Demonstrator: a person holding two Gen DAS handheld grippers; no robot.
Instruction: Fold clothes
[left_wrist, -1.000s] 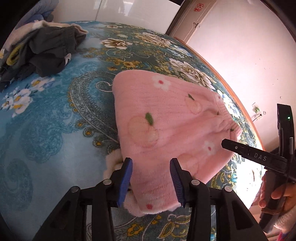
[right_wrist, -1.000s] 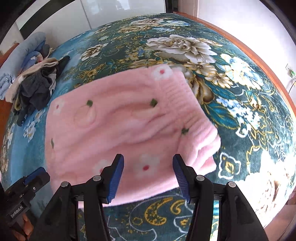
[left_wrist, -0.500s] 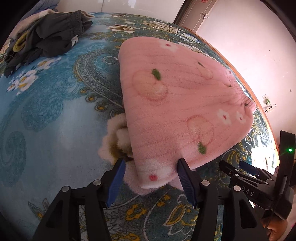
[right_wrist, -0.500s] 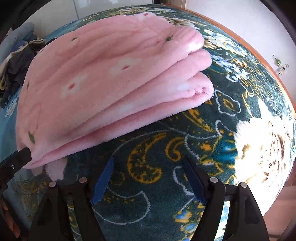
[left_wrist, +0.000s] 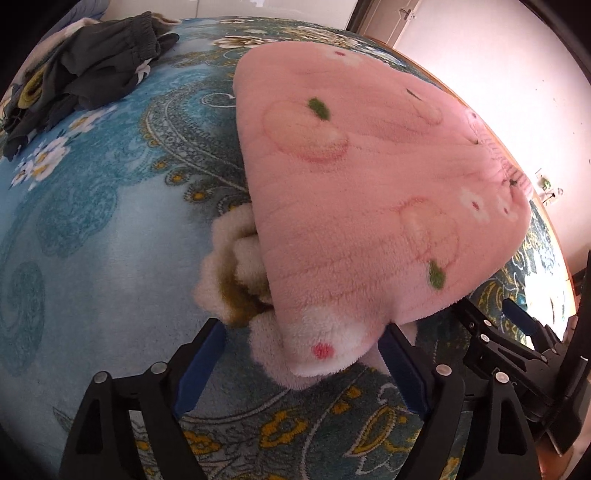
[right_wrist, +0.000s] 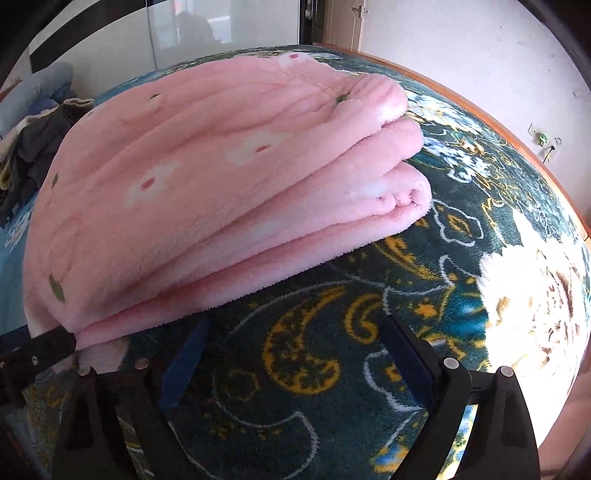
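Both tools are dropping lower than a second ago; the left tool (left_wrist: 295, 365) is gaping around a corner of the folded pink garment (left_wrist: 369, 192) on the bed (left_wrist: 92, 221); the right tool (right_wrist: 291, 365) is gaping empty just before its layered edge, suggesting a lift.

You have one folded pink fleece garment (left_wrist: 362, 192) on one floral blanket (left_wrist: 92, 236), and one heap of dark clothes (left_wrist: 85, 70) (how many pieces it holds cannot be told). You hold two grippers: the left gripper (left_wrist: 301, 369) and the right gripper (right_wrist: 291, 365).
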